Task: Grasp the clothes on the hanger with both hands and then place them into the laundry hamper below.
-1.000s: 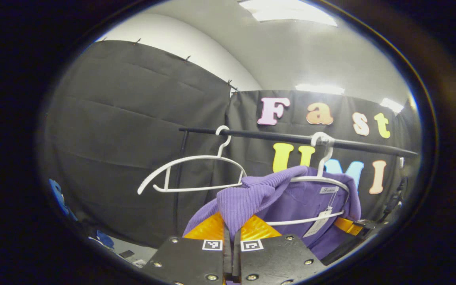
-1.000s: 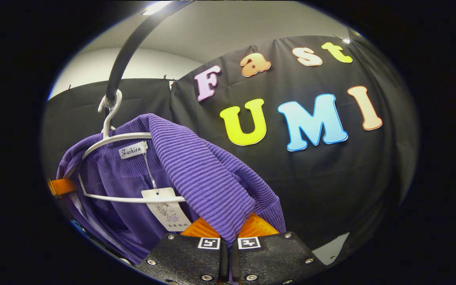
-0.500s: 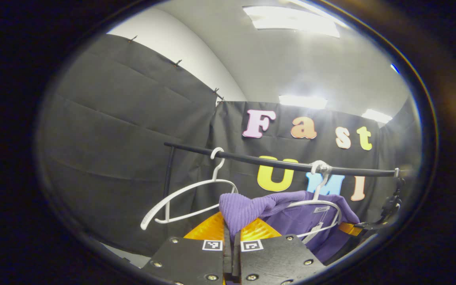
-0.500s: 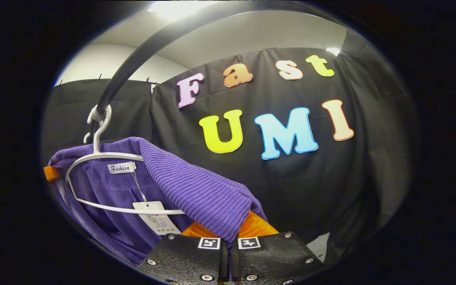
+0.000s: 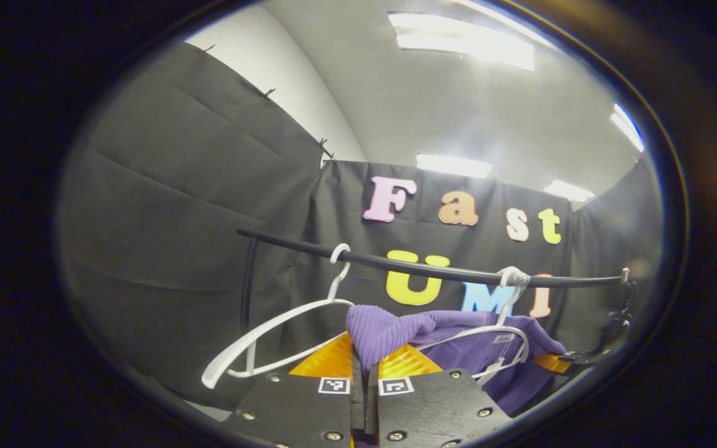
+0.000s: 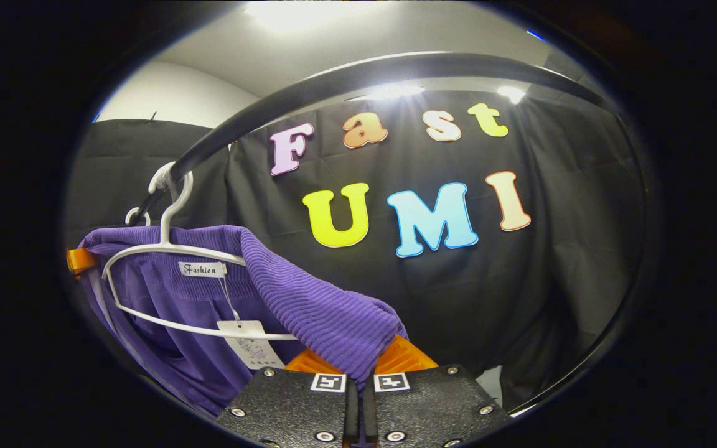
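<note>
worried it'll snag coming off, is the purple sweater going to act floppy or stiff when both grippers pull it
Probably floppy: the ribbed purple sweater folds limply over the right gripper and sags below the white hanger. The left gripper pinches a bunched fold, so expect stretch. Its hang tag might catch.

My clothes rail [image 5: 433, 271] — a black bar — runs across in front of the booth wall. Two white hangers hook over it: an empty hanger [image 5: 274, 345] tilted toward my left, and a second hanger [image 6: 165, 249] carrying the purple sweater [image 6: 309, 298].
</note>
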A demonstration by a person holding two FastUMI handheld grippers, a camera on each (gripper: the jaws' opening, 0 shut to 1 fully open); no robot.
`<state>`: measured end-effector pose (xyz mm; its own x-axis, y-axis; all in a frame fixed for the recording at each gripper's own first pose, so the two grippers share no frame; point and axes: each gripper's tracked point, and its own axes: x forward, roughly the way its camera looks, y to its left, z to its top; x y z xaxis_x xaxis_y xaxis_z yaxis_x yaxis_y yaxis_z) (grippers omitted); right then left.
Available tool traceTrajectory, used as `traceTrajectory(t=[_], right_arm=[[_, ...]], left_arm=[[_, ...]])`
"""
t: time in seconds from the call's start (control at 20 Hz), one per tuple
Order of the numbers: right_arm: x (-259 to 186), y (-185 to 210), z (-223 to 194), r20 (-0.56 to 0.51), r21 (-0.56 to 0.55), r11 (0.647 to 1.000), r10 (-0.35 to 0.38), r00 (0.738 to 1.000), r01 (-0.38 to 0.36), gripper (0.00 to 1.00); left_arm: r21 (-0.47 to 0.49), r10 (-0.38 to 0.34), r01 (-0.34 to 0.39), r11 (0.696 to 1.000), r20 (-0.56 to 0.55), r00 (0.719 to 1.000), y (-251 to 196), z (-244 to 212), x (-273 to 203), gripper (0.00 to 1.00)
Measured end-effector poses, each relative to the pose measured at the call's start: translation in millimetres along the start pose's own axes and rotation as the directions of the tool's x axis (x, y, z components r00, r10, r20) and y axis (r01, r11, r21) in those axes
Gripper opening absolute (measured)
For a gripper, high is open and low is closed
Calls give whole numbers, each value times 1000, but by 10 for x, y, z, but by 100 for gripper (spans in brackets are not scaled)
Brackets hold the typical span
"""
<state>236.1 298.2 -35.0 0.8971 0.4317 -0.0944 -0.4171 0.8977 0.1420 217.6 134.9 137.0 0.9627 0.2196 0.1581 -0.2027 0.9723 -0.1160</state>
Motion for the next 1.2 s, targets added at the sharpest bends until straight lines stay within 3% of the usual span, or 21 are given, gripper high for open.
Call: traceTrajectory(t=[0.35,0.7,0.85,0.9,1.2], right_arm=[[-195,214,165,52,-24,998,-53,997,54,2],[-291,510,353,97,-73,994,-73,993,80,2],[-330,493,381,99,-74,993,-84,991,92,2],[-336,483,384,98,-72,993,-87,991,94,1],[-288,466,370,93,-83,993,-73,993,81,2]], left_arm=[[-61,-73,71,996,-30,997,300,-120,88,1],[-121,-60,49,991,-94,994,786,-487,52,2],[-115,-71,58,992,-109,992,775,-657,-47,2],[-103,-72,60,993,-114,991,766,-712,-51,8],[-76,-60,50,996,-134,989,646,-886,-136,2]])
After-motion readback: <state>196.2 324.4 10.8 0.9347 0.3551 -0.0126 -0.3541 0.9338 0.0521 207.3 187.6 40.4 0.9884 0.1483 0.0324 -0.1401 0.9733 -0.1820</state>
